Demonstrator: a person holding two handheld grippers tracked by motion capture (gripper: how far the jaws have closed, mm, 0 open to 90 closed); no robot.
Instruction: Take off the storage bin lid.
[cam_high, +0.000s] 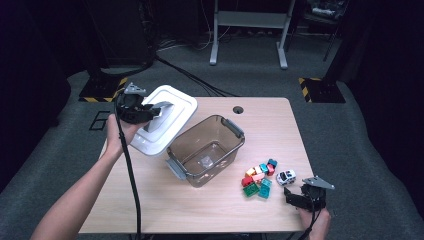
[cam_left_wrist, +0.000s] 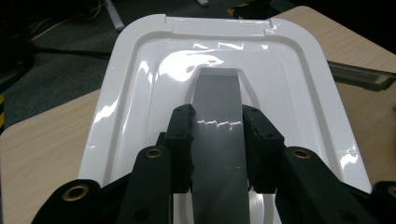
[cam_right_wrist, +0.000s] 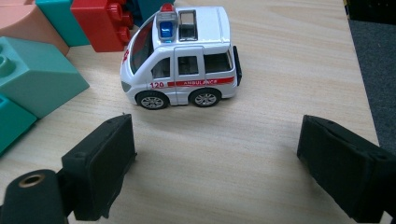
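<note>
Wooden table (cam_high: 200, 207), grey carpet (cam_high: 350, 135)

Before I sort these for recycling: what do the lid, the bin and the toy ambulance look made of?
Lid: glossy white plastic, by its sharp highlights, with a grey handle.
Bin: clear, smoke-tinted plastic; the table shows through.
Ambulance: shiny painted body, plastic or die-cast metal, hard to tell.
</note>
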